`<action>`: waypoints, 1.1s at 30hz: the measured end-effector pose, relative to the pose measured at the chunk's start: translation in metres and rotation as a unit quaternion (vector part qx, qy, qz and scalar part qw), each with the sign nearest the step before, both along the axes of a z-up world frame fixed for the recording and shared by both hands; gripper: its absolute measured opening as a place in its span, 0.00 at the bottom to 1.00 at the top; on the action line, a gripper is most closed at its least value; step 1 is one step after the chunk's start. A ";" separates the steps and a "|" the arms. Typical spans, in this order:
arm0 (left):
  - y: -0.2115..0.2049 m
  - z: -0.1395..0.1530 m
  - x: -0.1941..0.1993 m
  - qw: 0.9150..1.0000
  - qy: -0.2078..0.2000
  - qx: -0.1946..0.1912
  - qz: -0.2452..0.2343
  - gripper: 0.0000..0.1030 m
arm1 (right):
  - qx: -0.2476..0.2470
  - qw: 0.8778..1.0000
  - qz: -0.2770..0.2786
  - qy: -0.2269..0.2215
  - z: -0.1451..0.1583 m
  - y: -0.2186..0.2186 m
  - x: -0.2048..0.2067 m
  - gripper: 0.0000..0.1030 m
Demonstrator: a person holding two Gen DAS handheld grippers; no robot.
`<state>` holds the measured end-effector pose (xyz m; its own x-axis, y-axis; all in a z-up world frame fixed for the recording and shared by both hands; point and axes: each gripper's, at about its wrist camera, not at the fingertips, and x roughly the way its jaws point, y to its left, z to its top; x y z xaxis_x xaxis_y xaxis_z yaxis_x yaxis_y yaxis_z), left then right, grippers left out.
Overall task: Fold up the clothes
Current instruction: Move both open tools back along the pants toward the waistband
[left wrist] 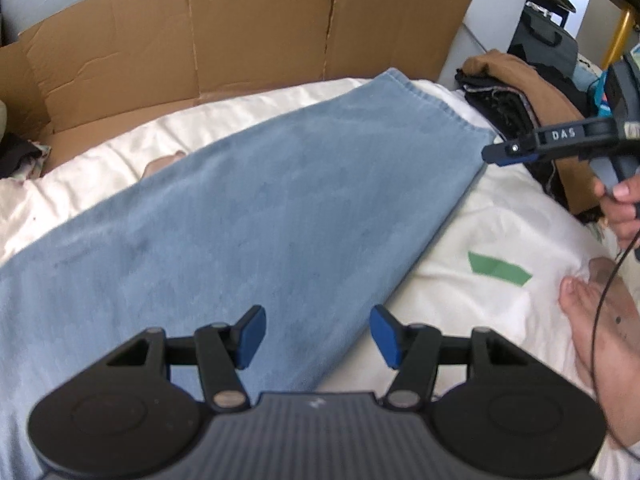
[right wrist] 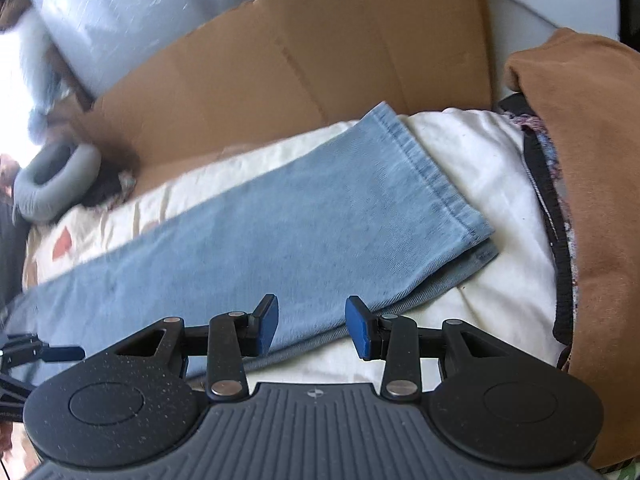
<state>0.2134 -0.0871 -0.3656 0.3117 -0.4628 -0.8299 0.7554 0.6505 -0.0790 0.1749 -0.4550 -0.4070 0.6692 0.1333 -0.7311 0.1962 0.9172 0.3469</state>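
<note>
Light blue jeans [left wrist: 280, 208] lie flat across a white sheet [left wrist: 480, 216], one leg stacked on the other, hem end [right wrist: 440, 184] toward the far right. My left gripper [left wrist: 318, 336] hovers open over the near edge of the denim, with only cloth below its blue pads [left wrist: 252, 336]. My right gripper [right wrist: 312, 326] is also open, its pads [right wrist: 360, 332] straddling the near edge of the legs without pressing them. In the left wrist view the right gripper [left wrist: 494, 155] sits at the hem corner, held by a hand [left wrist: 620, 208].
A flattened cardboard sheet [left wrist: 240, 32] stands along the far side. A pile of brown and dark clothes [right wrist: 592, 160] lies to the right. A bare foot [left wrist: 592, 320] and a green tape mark [left wrist: 500, 268] are on the sheet. A grey neck pillow [right wrist: 52, 176] lies far left.
</note>
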 end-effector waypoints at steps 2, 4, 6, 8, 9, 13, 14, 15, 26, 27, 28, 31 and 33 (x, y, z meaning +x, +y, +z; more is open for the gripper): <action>0.005 -0.007 -0.004 1.000 -0.005 -0.006 0.005 0.59 | -0.012 1.000 0.018 0.008 0.000 0.007 0.002 0.43; 0.011 -0.015 -0.006 1.000 -0.006 -0.012 0.017 0.59 | -0.019 0.999 0.033 0.014 -0.001 0.013 0.004 0.43; 0.015 -0.023 -0.008 0.999 -0.002 -0.015 0.031 0.59 | -0.021 0.999 0.043 0.019 -0.002 0.019 0.006 0.43; 0.020 -0.028 -0.010 0.999 0.002 -0.017 0.038 0.59 | -0.020 0.998 0.049 0.023 -0.005 0.026 0.008 0.43; 0.021 -0.030 -0.012 0.999 -0.001 -0.014 0.039 0.59 | -0.018 0.998 0.054 0.025 -0.006 0.030 0.009 0.43; 0.029 -0.035 -0.019 0.999 -0.020 -0.002 0.042 0.59 | -0.015 0.995 0.088 0.031 -0.010 0.054 0.013 0.43; 0.031 -0.035 -0.020 0.999 -0.026 0.002 0.044 0.59 | -0.016 0.994 0.100 0.033 -0.010 0.060 0.014 0.43; 0.033 -0.035 -0.021 0.998 -0.031 0.004 0.049 0.59 | -0.016 0.993 0.112 0.033 -0.011 0.067 0.015 0.43; 0.059 -0.022 -0.013 0.993 -0.048 -0.020 0.103 0.59 | -0.020 0.977 0.208 0.045 -0.023 0.132 0.029 0.43; 0.060 -0.021 -0.013 0.993 -0.050 -0.021 0.104 0.59 | -0.023 0.975 0.215 0.046 -0.025 0.138 0.031 0.43; 0.060 -0.020 -0.012 0.993 -0.052 -0.022 0.106 0.59 | -0.028 0.974 0.220 0.046 -0.026 0.143 0.032 0.43; 0.062 -0.018 -0.012 0.992 -0.059 -0.025 0.111 0.59 | -0.039 0.973 0.226 0.037 -0.025 0.153 0.038 0.43; 0.063 -0.017 -0.010 0.991 -0.059 -0.026 0.115 0.59 | -0.046 0.972 0.226 0.033 -0.025 0.158 0.042 0.43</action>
<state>0.2033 -0.0238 -0.3829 0.5073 -0.4090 -0.7585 0.5940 0.8036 -0.0360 0.2168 -0.2967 -0.4318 0.5083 0.3344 -0.7936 -0.2150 0.9416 0.2591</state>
